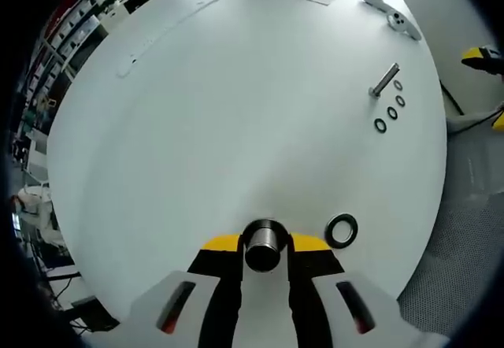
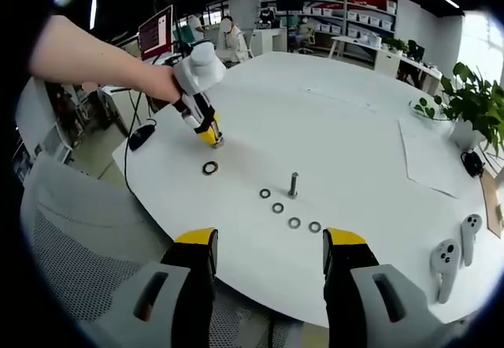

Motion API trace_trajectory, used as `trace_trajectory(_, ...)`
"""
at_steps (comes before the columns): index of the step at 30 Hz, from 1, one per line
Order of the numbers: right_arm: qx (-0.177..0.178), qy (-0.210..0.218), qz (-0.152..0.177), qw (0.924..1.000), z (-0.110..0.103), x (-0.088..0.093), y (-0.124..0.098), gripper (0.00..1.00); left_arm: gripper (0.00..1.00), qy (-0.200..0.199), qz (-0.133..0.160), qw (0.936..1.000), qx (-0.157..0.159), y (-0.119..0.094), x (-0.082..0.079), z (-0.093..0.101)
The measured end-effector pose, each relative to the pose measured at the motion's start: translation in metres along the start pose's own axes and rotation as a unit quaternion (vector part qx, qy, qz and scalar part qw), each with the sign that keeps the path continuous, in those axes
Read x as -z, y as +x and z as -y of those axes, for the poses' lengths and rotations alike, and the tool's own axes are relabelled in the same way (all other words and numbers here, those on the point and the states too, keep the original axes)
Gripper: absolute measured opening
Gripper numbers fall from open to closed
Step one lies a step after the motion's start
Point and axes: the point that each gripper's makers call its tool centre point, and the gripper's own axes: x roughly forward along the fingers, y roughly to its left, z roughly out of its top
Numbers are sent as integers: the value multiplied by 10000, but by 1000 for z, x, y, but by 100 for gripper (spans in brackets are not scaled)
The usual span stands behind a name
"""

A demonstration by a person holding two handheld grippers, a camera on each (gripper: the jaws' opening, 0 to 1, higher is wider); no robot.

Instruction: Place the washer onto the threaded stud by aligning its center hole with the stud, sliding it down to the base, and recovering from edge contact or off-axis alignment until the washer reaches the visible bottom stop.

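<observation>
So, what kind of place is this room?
Probably an open office or lab: a large round white table, storage shelves with bins along the far wall, a monitor and a potted plant.

We see a round white table [image 2: 370, 127] with a sheet of paper [image 2: 429, 155] lying flat toward its far right side, and two white handheld controllers [image 2: 455, 257] resting side by side near the right edge. A leafy green potted plant [image 2: 472, 100] stands beyond that edge, and a black computer mouse [image 2: 142, 134] with its cable sits on the left rim. Behind the table we make out a red-framed monitor [image 2: 156, 31] and white shelving [image 2: 370, 13] along the far wall.
</observation>
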Motion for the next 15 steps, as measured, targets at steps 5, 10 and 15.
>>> trace_trajectory(5,15,-8,-5,10000,0,0,0,56,19,183,-119,9998,32,-1,-1,0)
trace_trajectory(10,38,2,-11,10000,2,1,0,56,19,433,-331,9985,82,4,1,2)
trace_trajectory(15,62,3,-15,10000,3,1,0,56,19,332,-354,9988,83,11,4,0)
